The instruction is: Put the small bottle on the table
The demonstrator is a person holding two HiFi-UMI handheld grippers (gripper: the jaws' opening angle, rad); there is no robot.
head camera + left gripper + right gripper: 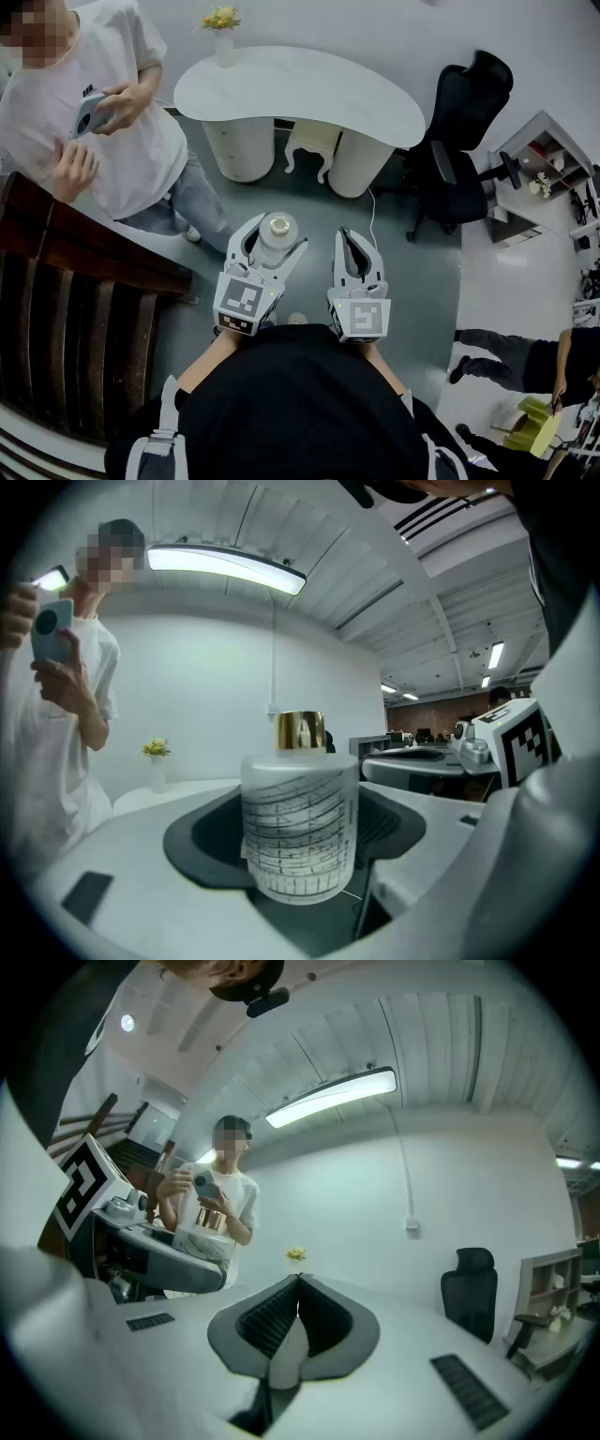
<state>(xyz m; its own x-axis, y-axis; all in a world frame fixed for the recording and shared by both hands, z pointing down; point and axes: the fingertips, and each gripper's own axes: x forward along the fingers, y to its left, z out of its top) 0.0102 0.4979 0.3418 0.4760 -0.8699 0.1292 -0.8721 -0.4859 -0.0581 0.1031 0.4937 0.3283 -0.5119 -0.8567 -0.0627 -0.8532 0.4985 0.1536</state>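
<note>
Closest in is the black shirt of the person holding both tools. Left of the white tabletop, a bystander in a white shirt holds a phone. On the tabletop's left end stands a vase of yellow flowers. Short of the tabletop, over the grey floor, the left tool pinches the small bottle between widely spread jaws. This bottle is frosted with a gold cap, upright, held in the air well apart from the tabletop. Just to its right, the right tool has its jaws pressed together with nothing between them. Right of the tabletop stands a black office chair.
</note>
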